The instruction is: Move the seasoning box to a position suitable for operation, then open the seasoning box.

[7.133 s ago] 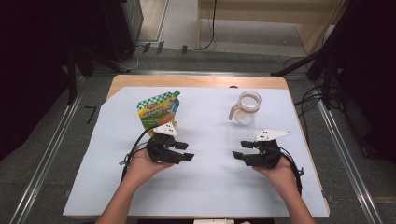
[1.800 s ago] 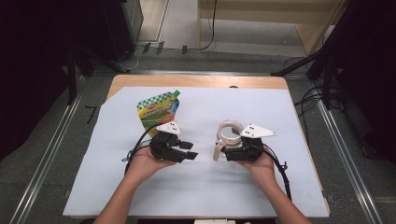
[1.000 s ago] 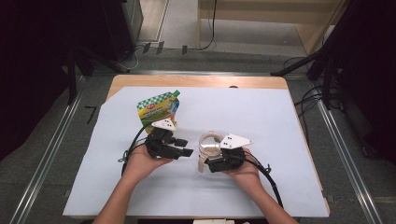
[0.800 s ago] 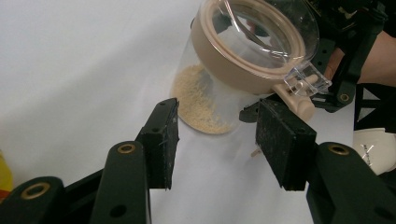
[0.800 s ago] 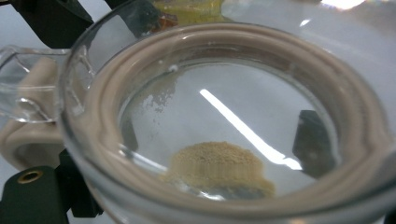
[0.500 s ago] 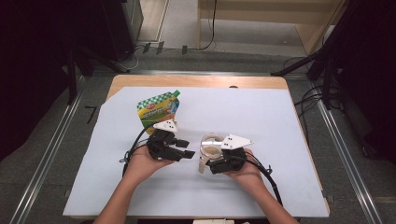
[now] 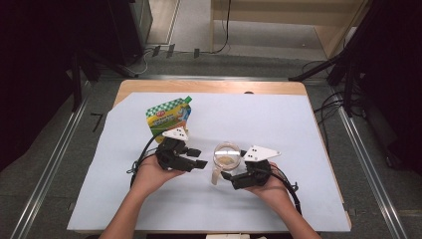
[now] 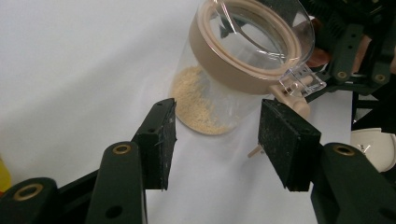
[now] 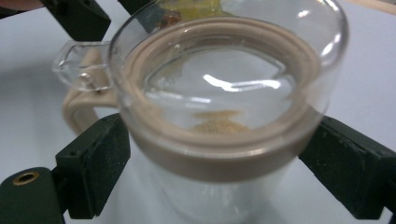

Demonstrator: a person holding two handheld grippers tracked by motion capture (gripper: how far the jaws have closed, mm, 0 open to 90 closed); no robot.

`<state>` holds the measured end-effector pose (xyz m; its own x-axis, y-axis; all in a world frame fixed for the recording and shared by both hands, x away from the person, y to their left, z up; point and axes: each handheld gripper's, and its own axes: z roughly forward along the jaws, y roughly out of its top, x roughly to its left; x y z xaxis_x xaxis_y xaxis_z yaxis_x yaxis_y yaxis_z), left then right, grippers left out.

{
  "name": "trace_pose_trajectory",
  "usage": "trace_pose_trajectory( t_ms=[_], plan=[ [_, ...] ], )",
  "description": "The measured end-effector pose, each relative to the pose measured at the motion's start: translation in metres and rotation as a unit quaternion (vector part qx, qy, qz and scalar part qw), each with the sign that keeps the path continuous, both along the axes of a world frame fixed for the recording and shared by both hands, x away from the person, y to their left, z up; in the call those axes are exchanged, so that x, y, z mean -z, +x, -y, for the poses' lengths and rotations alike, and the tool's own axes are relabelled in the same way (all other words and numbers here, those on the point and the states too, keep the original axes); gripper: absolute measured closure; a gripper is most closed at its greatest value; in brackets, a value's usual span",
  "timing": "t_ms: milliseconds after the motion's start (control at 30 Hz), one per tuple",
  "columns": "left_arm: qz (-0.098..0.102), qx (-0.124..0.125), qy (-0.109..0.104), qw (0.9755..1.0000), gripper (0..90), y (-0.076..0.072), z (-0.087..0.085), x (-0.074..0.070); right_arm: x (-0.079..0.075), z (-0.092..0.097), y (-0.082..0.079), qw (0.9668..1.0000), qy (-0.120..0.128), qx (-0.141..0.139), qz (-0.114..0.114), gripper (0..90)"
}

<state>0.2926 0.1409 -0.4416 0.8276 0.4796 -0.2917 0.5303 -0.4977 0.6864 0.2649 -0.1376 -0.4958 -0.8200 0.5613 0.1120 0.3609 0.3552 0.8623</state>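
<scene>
Now your right tool (image 7: 234,178) grips the jar (image 7: 227,156) by its sides, while your open left tool (image 7: 198,158) sits just left of it.

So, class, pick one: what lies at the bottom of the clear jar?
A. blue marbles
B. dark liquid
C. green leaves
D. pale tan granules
D: through the clear wall of the jar, a thin layer of pale tan granules covers the bottom.
</scene>
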Motion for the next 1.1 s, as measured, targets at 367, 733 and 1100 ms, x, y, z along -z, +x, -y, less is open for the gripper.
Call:
trace_pose_trajectory(
  t_ms=[367,733,1100],
  plan=[
    [-0.002,0.005,0.003,1.0,51.7,-0.002,0.003,0.001,-0.01,0.026,-0.016,0.9992,-0.016,-0.009,-0.035,21.1],
    [-0.019,0.034,0.004,0.9992,82.6,-0.007,0.013,0.003,-0.02,0.045,-0.013,0.9986,0.0,-0.017,-0.051,59.0],
    [-0.015,0.052,0.014,0.9984,90.0,-0.011,0.025,0.006,-0.029,0.042,-0.016,0.9991,-0.001,-0.01,-0.041,90.0]
  ],
)
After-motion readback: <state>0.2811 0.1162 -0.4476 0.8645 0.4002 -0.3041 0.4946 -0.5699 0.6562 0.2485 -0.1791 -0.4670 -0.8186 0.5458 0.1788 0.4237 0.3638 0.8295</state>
